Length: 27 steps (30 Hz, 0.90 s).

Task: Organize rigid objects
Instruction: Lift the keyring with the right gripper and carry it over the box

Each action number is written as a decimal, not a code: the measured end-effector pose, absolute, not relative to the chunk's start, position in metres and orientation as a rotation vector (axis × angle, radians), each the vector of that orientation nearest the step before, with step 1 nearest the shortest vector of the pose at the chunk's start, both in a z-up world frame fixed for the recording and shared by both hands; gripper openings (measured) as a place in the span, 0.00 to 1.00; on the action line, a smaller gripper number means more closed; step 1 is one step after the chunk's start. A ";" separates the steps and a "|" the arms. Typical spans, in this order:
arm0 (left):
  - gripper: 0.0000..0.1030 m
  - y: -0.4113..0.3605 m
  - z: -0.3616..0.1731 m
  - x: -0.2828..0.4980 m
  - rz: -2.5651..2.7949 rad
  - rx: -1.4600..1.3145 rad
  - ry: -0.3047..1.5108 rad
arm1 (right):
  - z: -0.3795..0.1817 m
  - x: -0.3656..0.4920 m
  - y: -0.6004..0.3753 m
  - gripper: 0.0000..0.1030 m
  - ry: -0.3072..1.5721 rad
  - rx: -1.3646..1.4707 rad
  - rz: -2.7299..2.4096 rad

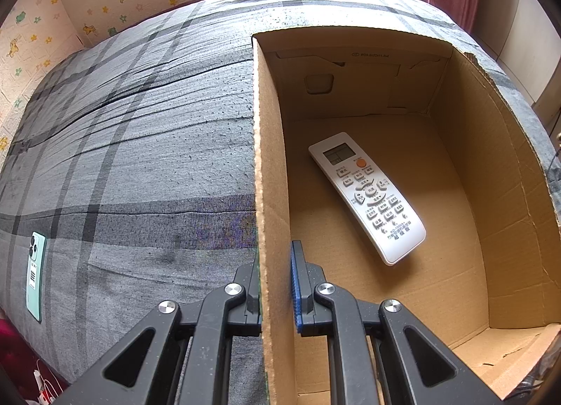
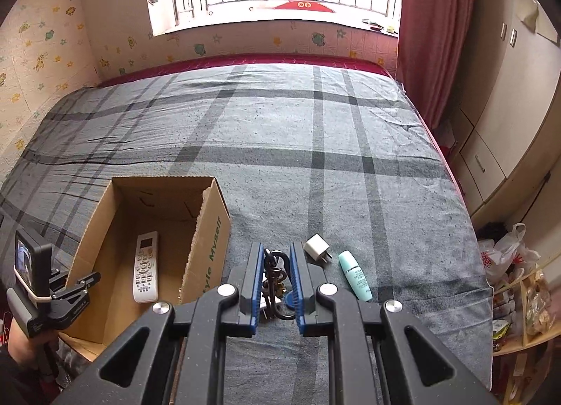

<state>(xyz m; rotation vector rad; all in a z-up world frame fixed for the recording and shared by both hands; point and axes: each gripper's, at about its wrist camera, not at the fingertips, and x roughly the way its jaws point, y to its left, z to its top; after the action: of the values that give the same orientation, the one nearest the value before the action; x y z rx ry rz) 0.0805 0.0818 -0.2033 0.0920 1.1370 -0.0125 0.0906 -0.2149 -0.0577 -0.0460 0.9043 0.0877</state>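
Observation:
An open cardboard box (image 1: 508,194) stands on the bed with a white remote control (image 1: 368,198) lying on its floor. My left gripper (image 1: 275,255) is shut on the box's left wall, one finger outside and the blue pad inside. In the right wrist view the box (image 2: 210,250), the remote control (image 2: 145,266) and that left gripper (image 2: 92,278) on the box edge show at lower left. My right gripper (image 2: 276,247) is shut on a dark bunch of keys (image 2: 275,278) with a carabiner, held above the bed to the right of the box.
A white plug adapter (image 2: 316,245) and a mint-green tube (image 2: 355,275) lie on the grey plaid bedcover (image 2: 315,159) just right of my right gripper. A mint-green phone (image 1: 35,275) lies near the bed's left edge. Bags and shelves (image 2: 519,285) crowd the floor on the right.

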 end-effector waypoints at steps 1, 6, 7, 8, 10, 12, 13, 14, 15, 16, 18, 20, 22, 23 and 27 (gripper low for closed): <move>0.12 0.082 -0.203 0.080 -0.013 0.090 1.137 | -0.054 0.091 -0.212 0.14 0.898 -0.048 0.096; 0.12 0.083 -0.203 0.081 -0.013 0.090 1.139 | -0.039 0.095 -0.189 0.14 0.873 -0.064 0.144; 0.12 0.082 -0.203 0.081 -0.013 0.091 1.139 | -0.037 0.095 -0.183 0.14 0.869 -0.066 0.154; 0.12 0.083 -0.203 0.081 -0.013 0.092 1.139 | -0.035 0.095 -0.178 0.14 0.865 -0.068 0.164; 0.12 0.083 -0.203 0.081 -0.013 0.092 1.138 | -0.032 0.095 -0.167 0.14 0.858 -0.076 0.188; 0.12 0.083 -0.203 0.081 -0.013 0.091 1.139 | -0.028 0.094 -0.156 0.14 0.849 -0.084 0.211; 0.12 0.083 -0.203 0.081 -0.013 0.091 1.139 | -0.025 0.093 -0.150 0.14 0.844 -0.088 0.223; 0.12 0.083 -0.203 0.081 -0.013 0.091 1.139 | -0.023 0.093 -0.144 0.14 0.840 -0.091 0.233; 0.12 0.083 -0.203 0.081 -0.013 0.092 1.139 | -0.021 0.093 -0.139 0.14 0.836 -0.094 0.245; 0.12 0.083 -0.203 0.081 -0.013 0.091 1.139 | -0.020 0.093 -0.133 0.14 0.832 -0.097 0.257; 0.12 0.083 -0.203 0.081 -0.013 0.091 1.139 | -0.017 0.092 -0.122 0.15 0.827 -0.104 0.280; 0.12 0.083 -0.203 0.081 -0.013 0.092 1.139 | -0.017 0.091 -0.111 0.15 0.824 -0.113 0.302; 0.12 0.083 -0.203 0.081 -0.013 0.090 1.139 | -0.018 0.090 -0.100 0.15 0.826 -0.124 0.321; 0.12 0.083 -0.203 0.081 -0.013 0.090 1.139 | -0.020 0.090 -0.095 0.15 0.829 -0.129 0.329; 0.12 0.083 -0.202 0.082 -0.014 0.090 1.139 | -0.032 0.088 -0.080 0.15 0.853 -0.147 0.357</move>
<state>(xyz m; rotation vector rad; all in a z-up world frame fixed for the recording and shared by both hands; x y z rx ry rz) 0.0816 0.0827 -0.2025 0.0896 1.1390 -0.0135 0.0877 -0.0803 -0.0320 -0.1466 0.8530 0.3569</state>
